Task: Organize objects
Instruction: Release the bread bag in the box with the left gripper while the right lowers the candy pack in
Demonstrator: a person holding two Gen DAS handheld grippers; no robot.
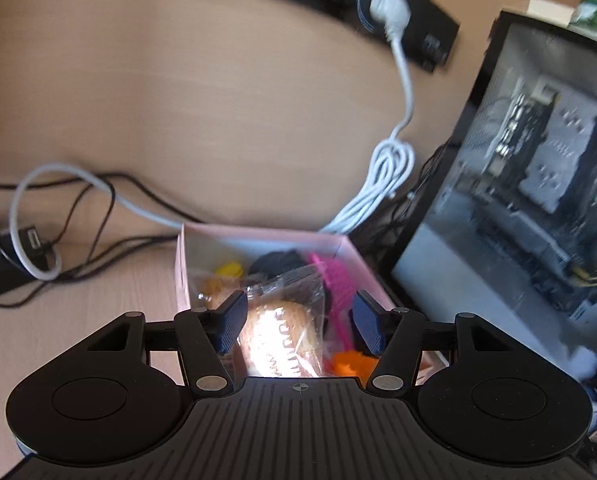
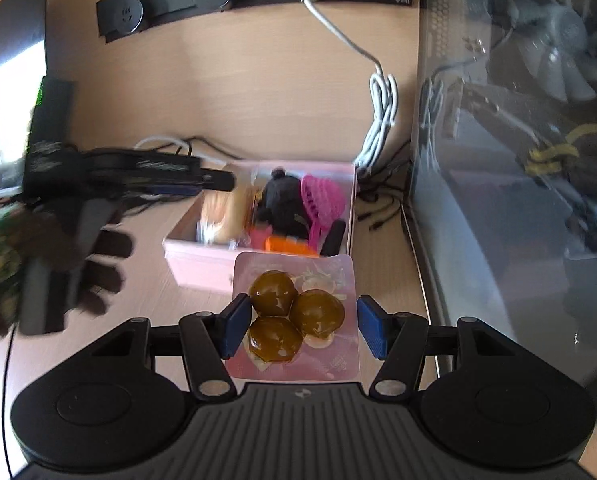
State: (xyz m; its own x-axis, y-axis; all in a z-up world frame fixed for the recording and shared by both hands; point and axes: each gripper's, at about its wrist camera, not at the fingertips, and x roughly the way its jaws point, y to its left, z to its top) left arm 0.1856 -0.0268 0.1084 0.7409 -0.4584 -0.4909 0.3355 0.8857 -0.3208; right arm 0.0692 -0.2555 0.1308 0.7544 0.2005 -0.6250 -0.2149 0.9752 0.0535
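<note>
- Left wrist view: left gripper (image 1: 296, 322) hangs spread above the pink box (image 1: 266, 236), which already holds a wrapped pastry (image 1: 284, 332), a pink comb (image 1: 336, 288) and other items.
- Right wrist view: right gripper (image 2: 300, 327), spread, straddles a snack packet (image 2: 294, 316) lying near the box's front wall, apparently not yet boxed.

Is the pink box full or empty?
Nearly full. The pink box holds a wrapped bun, black plush, pink comb and orange toy.

pink box (image 2: 202, 268), magenta comb (image 2: 322, 200), brown glossy balls (image 2: 294, 310), blue ribbed pads (image 2: 234, 330)
</note>
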